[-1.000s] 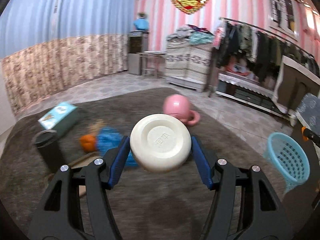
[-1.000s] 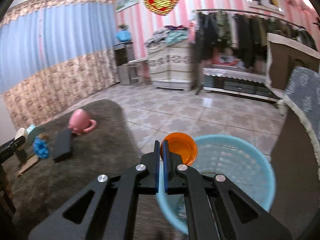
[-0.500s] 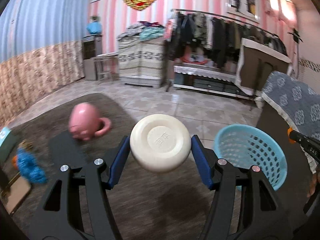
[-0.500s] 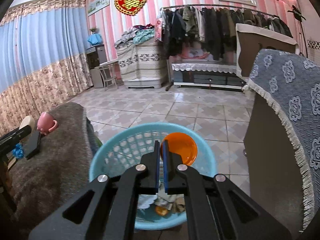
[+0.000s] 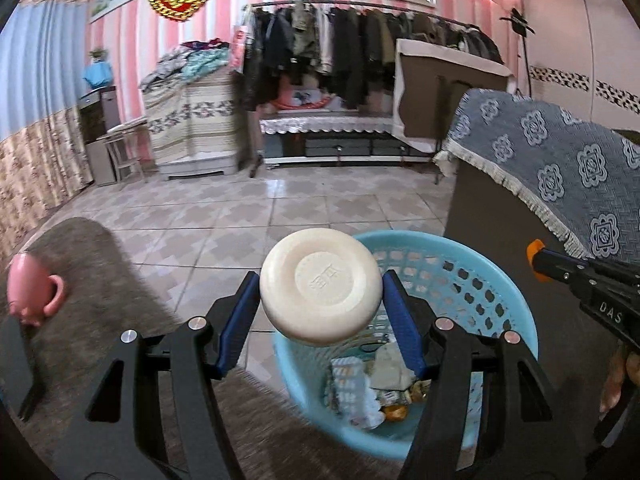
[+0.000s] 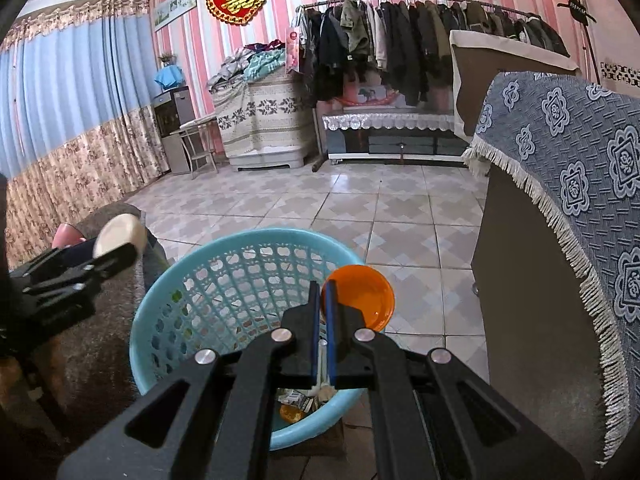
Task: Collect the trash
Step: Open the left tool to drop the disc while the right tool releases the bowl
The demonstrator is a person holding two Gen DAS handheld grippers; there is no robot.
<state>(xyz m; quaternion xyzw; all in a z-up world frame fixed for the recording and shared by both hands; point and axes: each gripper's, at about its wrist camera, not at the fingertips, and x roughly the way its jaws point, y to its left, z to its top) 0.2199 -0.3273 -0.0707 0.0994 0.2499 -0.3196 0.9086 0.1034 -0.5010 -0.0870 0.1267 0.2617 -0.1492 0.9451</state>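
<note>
My left gripper (image 5: 320,304) is shut on a round cream-white bowl (image 5: 320,285), seen bottom first, and holds it over the near left rim of a light blue plastic basket (image 5: 500,280). The basket holds paper and wrapper scraps (image 5: 372,384). My right gripper (image 6: 322,292) is shut on the edge of an orange plastic bowl (image 6: 362,298) and holds it above the basket's far right rim (image 6: 240,240). The right gripper shows at the right edge of the left wrist view (image 5: 538,258). The left gripper with the cream bowl (image 6: 118,236) shows at left in the right wrist view.
The basket stands on tiled floor (image 5: 260,208) beside a grey-brown carpeted surface (image 5: 100,280) with a pink mug (image 5: 32,288) on it. A cabinet under a blue patterned cloth (image 6: 568,152) stands close on the right. A clothes rack (image 6: 400,40) lines the far wall.
The left gripper has swung right with the cream bowl, from over the carpet to over the basket. The right gripper has moved with the orange bowl to above the basket.
</note>
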